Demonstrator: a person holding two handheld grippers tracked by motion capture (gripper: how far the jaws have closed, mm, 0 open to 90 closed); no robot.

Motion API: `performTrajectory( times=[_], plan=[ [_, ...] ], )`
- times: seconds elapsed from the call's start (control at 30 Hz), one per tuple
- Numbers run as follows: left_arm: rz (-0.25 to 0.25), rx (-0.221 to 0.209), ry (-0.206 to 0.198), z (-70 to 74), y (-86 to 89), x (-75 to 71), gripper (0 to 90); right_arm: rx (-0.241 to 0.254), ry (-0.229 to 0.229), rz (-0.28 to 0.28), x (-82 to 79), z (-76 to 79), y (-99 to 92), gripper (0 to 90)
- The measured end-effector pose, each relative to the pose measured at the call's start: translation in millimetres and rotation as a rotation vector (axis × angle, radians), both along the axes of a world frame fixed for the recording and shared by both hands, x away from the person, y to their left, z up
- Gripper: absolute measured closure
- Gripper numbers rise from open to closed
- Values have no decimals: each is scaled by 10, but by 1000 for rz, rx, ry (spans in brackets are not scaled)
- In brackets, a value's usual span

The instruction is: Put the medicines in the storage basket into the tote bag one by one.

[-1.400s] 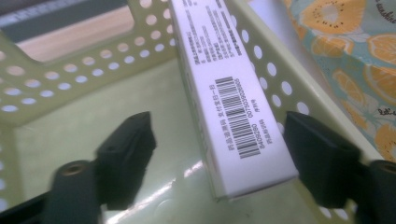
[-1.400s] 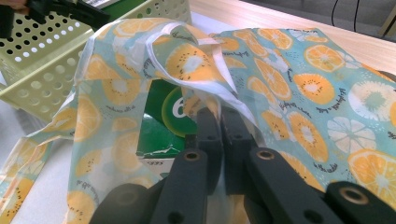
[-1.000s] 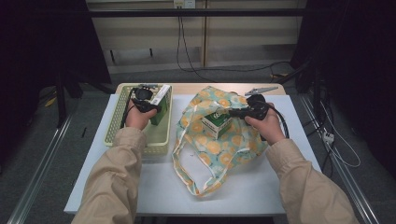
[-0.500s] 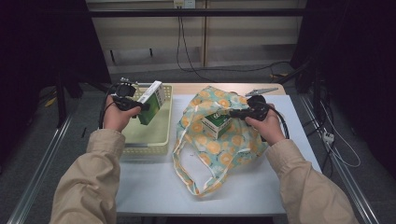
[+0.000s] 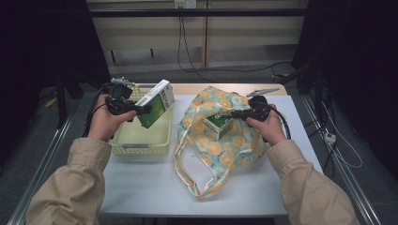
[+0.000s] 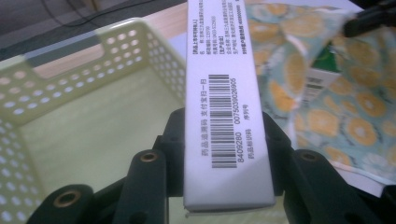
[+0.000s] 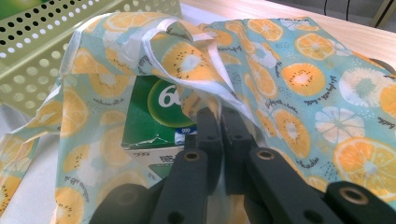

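Lifted out of the pale green perforated plastic basket [image 5: 141, 136], the green-and-white cardboard box with a barcode on its white side [image 5: 156, 103] now hangs above the basket's right rim, higher and further left in the high view than a second ago, when it sat low inside. The left tongs [image 5: 143, 110] clamp it across its narrow faces; in the left gripper view the black jaws press on both sides of the box [image 6: 226, 116], which stands tilted, its far end towards the bag.

That bag, a teal cloth tote printed with orange citrus slices [image 5: 225, 136], lies at the centre of the white worktop [image 5: 150, 187], just right of the basket, its handles trailing towards the lower middle of the frame. The right tongs [image 5: 235, 114] are closed tight on the fabric at the bag's mouth and hold it up, in the same spot as before; the right gripper view shows the jaws together on the cloth [image 7: 205, 60]. Inside the opening sits a second green carton [image 5: 218, 124], so I judge one box is already packed.

By my reading the job is partly done: the basket looks empty on its visible floor, and this box has yet to travel right and go into the bag.

For room, the path from basket to bag is short and free above the rim. The mouth itself is tight, with the first carton just inside it and the right tongs at the edge. Bare worktop lies at the bottom of the frame.
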State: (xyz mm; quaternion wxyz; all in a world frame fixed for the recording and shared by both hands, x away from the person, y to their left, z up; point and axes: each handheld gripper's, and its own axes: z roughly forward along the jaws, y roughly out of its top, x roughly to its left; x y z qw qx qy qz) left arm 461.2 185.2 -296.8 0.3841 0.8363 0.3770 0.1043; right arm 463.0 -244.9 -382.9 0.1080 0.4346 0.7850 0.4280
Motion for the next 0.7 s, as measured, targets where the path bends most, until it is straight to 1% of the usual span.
performTrajectory(
  times=[0.07, 0.1, 0.13, 0.2, 0.27, 0.33, 0.4, 0.47, 0.5, 0.57, 0.7],
  plan=[
    [-40, 0, -9, 32, -71, -62, 627, 1, 1, -1, 1, -2, -1, 885],
    [-67, 2, -4, 46, -110, -93, 627, 1, 2, -1, 2, -3, -2, 884],
    [-84, 1, -10, 59, -145, -116, 627, 0, 2, -2, 2, -4, -2, 884],
    [-114, -21, -5, 68, -218, -155, 627, -2, -1, -2, 5, -2, 1, 885],
    [-143, -15, -9, 73, -304, -197, 627, 0, -3, 0, 1, 6, 9, 885],
    [-177, -17, -13, 61, -399, -235, 627, 2, -4, 0, -1, 9, 10, 885],
    [-209, -22, -1, 41, -488, -269, 627, 0, -4, 1, -3, 9, 6, 885],
    [-239, -18, -1, 18, -571, -299, 626, -1, -6, 2, -6, 14, 2, 885],
    [-256, -25, 1, 4, -611, -314, 626, -1, -7, 3, -7, 17, 0, 885],
    [-281, -24, -1, -18, -691, -350, 626, 1, -8, 1, -11, 22, -5, 885],
    [-329, -14, 11, -87, -832, -402, 626, 1, -11, 1, -7, 24, -12, 884]
  ],
)
